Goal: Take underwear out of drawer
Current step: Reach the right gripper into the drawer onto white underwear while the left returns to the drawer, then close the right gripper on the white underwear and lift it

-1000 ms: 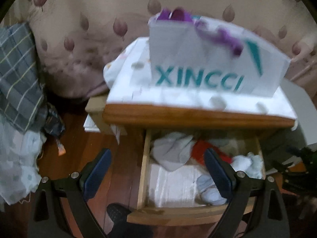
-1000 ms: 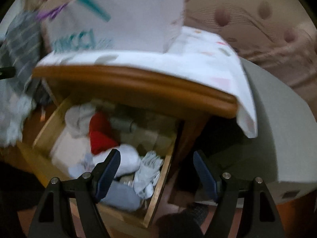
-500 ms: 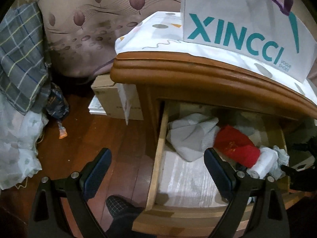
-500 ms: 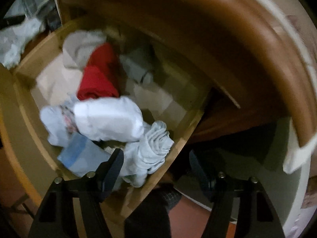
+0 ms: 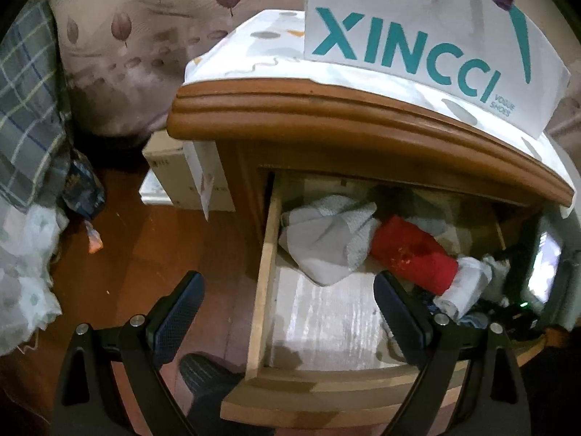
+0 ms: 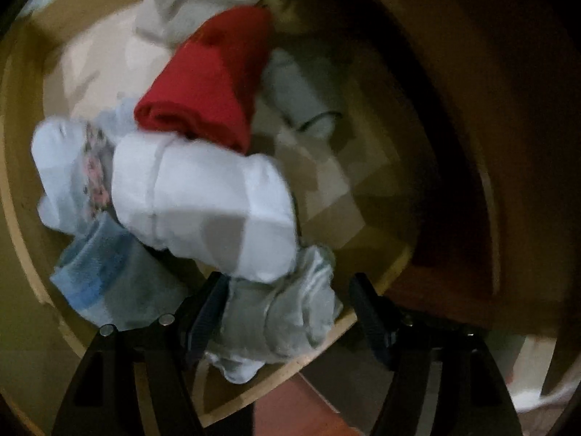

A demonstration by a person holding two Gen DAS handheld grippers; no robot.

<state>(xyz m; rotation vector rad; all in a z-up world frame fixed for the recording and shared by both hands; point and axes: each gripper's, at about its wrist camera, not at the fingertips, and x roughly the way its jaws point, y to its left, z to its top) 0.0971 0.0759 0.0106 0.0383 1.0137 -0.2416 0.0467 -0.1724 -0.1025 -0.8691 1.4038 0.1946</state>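
The wooden drawer (image 5: 267,254) stands pulled out, with folded underwear and socks inside. A grey-white piece (image 5: 326,239) lies at its left, and a red roll (image 5: 410,254) (image 6: 210,83) sits in the middle. In the right wrist view a white roll (image 6: 203,203) lies below the red one, beside a light blue piece (image 6: 98,272). My right gripper (image 6: 288,312) is down in the drawer's near right corner, open around a grey-white striped bundle (image 6: 287,319); the right pad (image 6: 366,309) stands clear of it. My left gripper (image 5: 288,312) hangs open and empty over the drawer's left wall.
The nightstand top (image 5: 326,109) overhangs the drawer and carries a white XINCCI bag (image 5: 417,36). A cardboard box (image 5: 181,178) and a plaid cloth (image 5: 25,116) lie left on the wood floor. A foot (image 5: 207,374) shows below the drawer front.
My right gripper dropped into the drawer, rolled, and its fingers now straddle the striped bundle. My left gripper sank lower towards the drawer's left side early on, then held still.
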